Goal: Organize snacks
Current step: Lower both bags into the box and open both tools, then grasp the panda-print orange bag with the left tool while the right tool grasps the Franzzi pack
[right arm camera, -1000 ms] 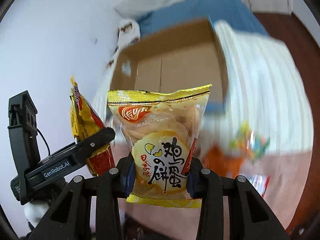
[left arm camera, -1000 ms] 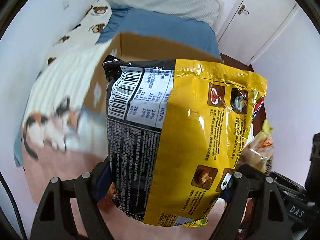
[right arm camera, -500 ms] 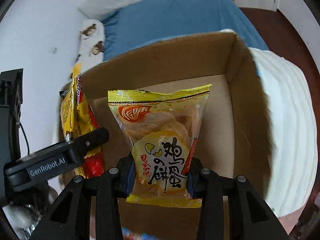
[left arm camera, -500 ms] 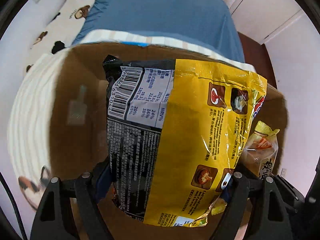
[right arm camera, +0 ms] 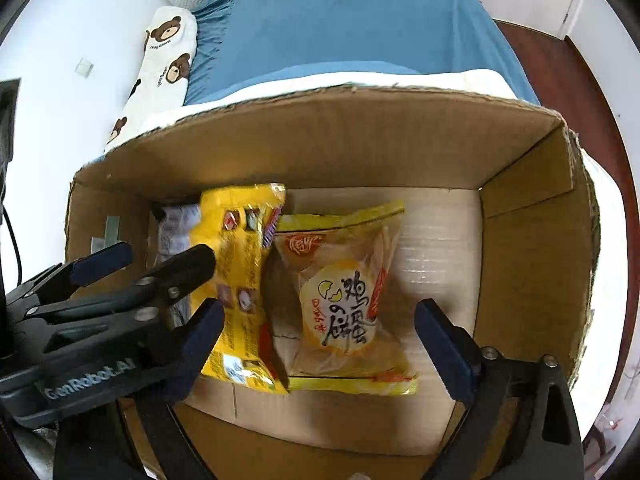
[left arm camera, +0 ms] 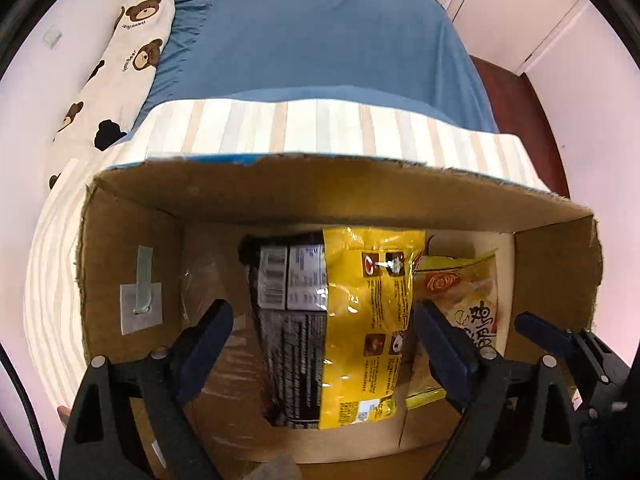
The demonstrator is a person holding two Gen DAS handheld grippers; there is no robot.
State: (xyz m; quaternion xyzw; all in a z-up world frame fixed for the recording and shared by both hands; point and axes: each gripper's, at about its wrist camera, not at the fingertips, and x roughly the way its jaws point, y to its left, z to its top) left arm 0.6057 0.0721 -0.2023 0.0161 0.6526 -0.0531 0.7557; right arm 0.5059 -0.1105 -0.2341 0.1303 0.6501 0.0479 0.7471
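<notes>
An open cardboard box point(left arm camera: 320, 196) point(right arm camera: 320, 140) sits on the bed. A yellow and black noodle bag point(left arm camera: 360, 320) point(right arm camera: 240, 264) lies loose on the box floor. Beside it on the right lies a yellow egg-cracker packet point(left arm camera: 472, 304) point(right arm camera: 344, 300). My left gripper point(left arm camera: 324, 340) point(right arm camera: 160, 254) hangs over the noodle bag. Its jaws are opening and its pads stand clear of the bag. My right gripper point(right arm camera: 322, 340) hovers over the cracker packet. Its jaws are also opening and do not touch the packet. One of its fingers point(left arm camera: 540, 330) shows at the right of the left wrist view.
The box rests on a striped blanket point(left arm camera: 320, 128) over a blue bedsheet point(left arm camera: 320, 40). A bear-print pillow point(left arm camera: 124, 60) lies along the left wall. White cupboard doors point(left arm camera: 512, 8) and dark wooden floor point(right arm camera: 568, 80) are at the right. The box's right half is bare cardboard point(right arm camera: 436, 240).
Both grippers came down over the box and opened. The noodle bag and the cracker packet left the jaws and now lie on the box floor.
</notes>
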